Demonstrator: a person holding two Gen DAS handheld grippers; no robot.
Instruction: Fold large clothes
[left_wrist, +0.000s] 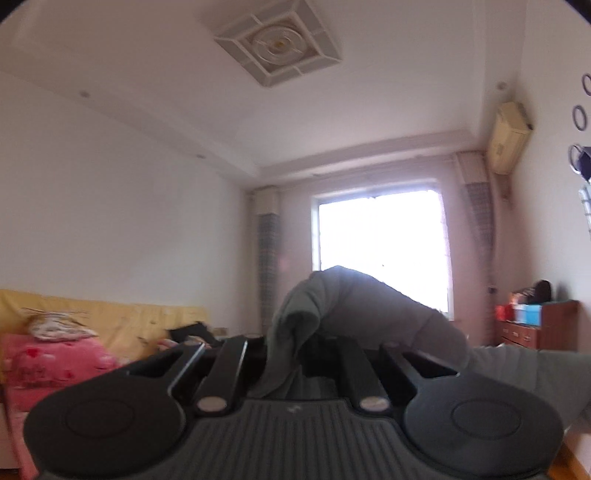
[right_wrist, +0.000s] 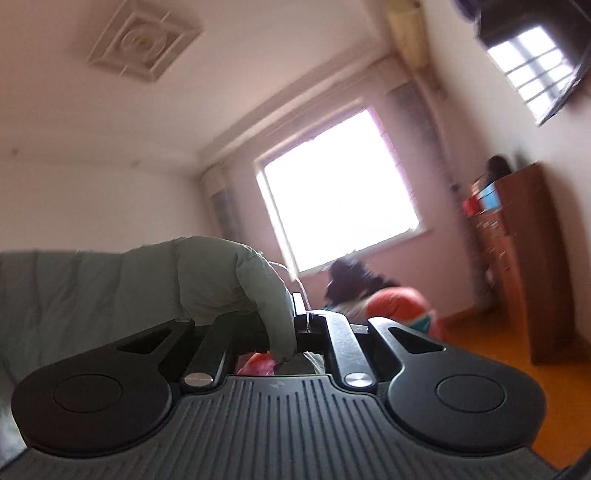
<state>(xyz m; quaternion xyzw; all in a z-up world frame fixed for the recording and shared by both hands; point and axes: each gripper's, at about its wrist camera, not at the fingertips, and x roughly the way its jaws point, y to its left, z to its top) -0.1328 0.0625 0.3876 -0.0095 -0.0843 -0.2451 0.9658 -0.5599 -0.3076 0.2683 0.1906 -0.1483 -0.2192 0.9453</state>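
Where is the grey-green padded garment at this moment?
The grey-green padded garment is lifted in front of the bright window, pinched between the left gripper fingers; in the right wrist view it stretches leftward from the right gripper.

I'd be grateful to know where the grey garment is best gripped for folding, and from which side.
Grip the grey garment at its two ends, as now: the left gripper pinches one bunched edge, the right gripper the other. The cloth spans between them, so approaching each end from outside probably keeps it taut.

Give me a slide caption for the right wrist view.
Right tongs pinch a grey padded garment aloft, window behind.
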